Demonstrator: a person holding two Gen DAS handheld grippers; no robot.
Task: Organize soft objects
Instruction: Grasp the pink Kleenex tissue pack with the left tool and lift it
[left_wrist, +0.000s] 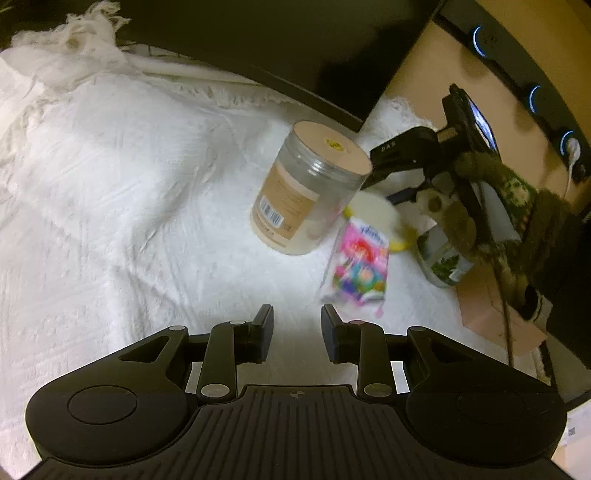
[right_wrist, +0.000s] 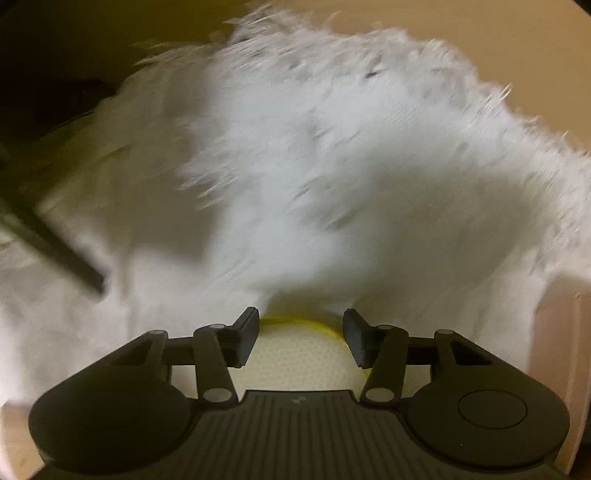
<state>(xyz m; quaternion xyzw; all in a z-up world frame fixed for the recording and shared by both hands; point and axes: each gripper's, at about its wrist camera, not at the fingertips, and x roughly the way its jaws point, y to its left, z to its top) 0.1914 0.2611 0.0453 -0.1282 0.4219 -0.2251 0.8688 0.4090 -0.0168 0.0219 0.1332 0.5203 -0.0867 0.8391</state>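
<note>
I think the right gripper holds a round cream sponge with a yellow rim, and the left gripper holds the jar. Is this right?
Not quite. The left gripper holds nothing: in the left wrist view its jaws stand apart over the white cloth, and the jar stands beyond them, untouched. The rest fits: in the right wrist view the sponge sits between the jaws of the right gripper.

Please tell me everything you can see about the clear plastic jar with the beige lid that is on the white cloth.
The clear plastic jar with the flat beige lid is cylindrical, and its lid, which carries a small yellow sticker, is on. A tan paper label with a barcode wraps its side, and a pale cream content shows in its lower part. It looks tilted in this view and rests on the white textured cloth. A pink printed tissue pack lies right beside it; contact is unclear.
</note>
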